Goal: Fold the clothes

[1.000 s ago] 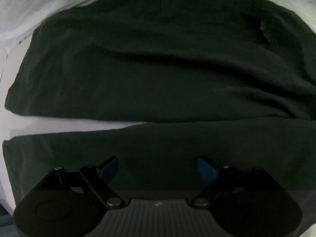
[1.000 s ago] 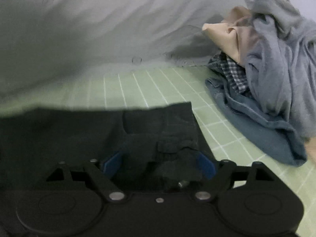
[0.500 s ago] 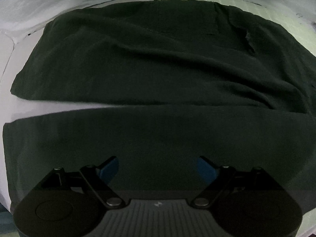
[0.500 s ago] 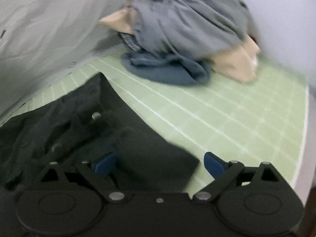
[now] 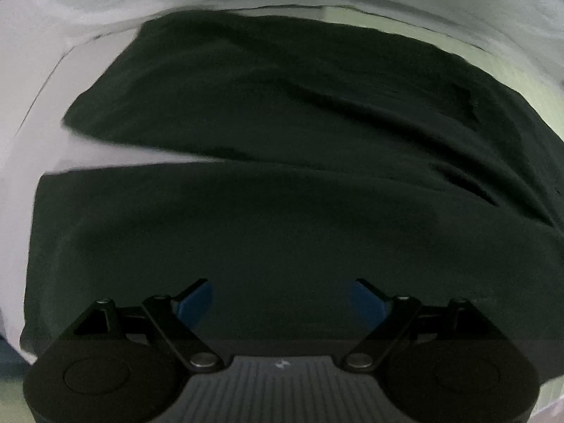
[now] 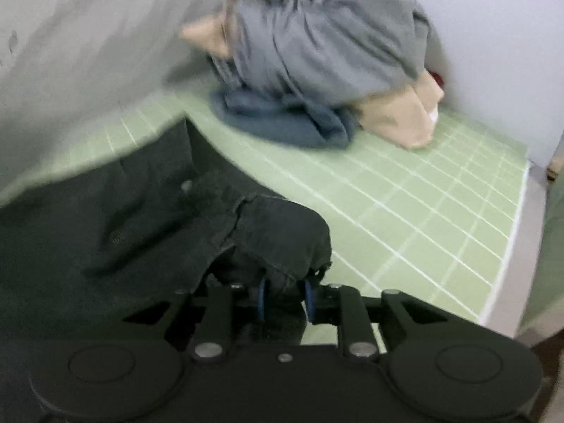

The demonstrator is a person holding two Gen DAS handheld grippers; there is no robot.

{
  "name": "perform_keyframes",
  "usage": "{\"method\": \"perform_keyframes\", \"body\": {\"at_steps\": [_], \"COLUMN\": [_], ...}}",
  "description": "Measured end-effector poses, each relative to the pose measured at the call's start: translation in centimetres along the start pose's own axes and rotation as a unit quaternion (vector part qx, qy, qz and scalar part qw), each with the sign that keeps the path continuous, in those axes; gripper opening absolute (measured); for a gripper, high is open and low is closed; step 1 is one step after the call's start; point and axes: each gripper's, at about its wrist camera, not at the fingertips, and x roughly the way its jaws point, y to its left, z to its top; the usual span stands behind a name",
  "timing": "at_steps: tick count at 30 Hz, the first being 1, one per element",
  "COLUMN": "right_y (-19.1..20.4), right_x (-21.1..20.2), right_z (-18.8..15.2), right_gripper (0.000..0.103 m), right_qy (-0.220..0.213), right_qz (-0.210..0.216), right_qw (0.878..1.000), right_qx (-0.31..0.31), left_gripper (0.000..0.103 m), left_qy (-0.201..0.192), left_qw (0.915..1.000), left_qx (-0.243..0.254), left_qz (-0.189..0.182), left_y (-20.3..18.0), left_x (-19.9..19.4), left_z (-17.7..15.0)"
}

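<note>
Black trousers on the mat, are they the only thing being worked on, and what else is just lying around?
In the job:
black trousers, waist pinched by the right gripper
left gripper, open over the legs

Lying about:
grey garment atop the pile
blue garment
beige garment
green grid mat
white sheet

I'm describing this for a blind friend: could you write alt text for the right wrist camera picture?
The right gripper is pinched shut on the waistband corner of black trousers spread over a green gridded mat. Behind them, against a pale wall, sits a heap of unfolded clothes: grey on top, blue and beige beneath.
</note>
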Motion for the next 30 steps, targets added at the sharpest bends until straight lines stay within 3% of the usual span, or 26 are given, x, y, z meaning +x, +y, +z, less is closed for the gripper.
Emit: {"method": "perform_keyframes", "body": {"at_steps": [2,4,5,6,9,11,15,22,28,30], "right_y": [1.1,1.9,2.0,1.9,1.3,1.1,1.8,1.9,3.7,4.6], "right_x": [-0.1,-0.9,-1.3,-1.7,-2.9,-3.4,-4.9,-6.6,-7.5,-7.8], "right_z": [0.0,0.1,0.0,-0.1,-1.3,-2.7,-5.3,-9.4,-10.7,-11.0], "right_gripper": [0.045,0.067,0.084,0.091,0.092,0.101,0.102,0.103,0.103,0.103], "right_qy": [-0.003,-0.019,-0.023,-0.024,-0.004,0.015,0.032,0.051,0.070,0.074], "right_qz": [-0.031,-0.042,-0.034,-0.021,0.031,0.077,0.111,0.154,0.216,0.218], "right_qw": [0.999,0.998,0.998,0.999,0.998,0.992,0.988,0.973,0.958,0.959], "right_qx": [-0.038,-0.051,-0.040,-0.021,0.058,0.100,0.098,0.165,0.174,0.166], "left_gripper": [0.087,0.087,0.087,0.087,0.087,0.087,0.087,0.087,0.087,0.087], "left_qy": [-0.001,-0.004,-0.004,-0.003,-0.002,0.003,0.013,0.016,0.026,0.023], "left_qw": [0.9998,0.9991,0.9986,0.9981,0.9964,0.9953,0.9936,0.9869,0.9836,0.9819], "left_qx": [-0.019,-0.041,-0.052,-0.062,-0.084,-0.095,-0.112,-0.149,-0.160,-0.166], "left_qz": [0.005,0.006,0.005,0.007,0.011,0.014,0.007,-0.061,-0.079,-0.089], "left_y": [1.4,3.3,4.2,5.3,8.0,9.8,12.0,15.8,17.6,18.1], "left_x": [0.2,0.4,0.5,0.6,0.8,1.3,1.8,2.0,2.9,3.1], "left_z": [-0.2,-0.5,-0.8,-1.1,-2.3,-3.4,-5.5,-8.4,-9.5,-9.8]}}
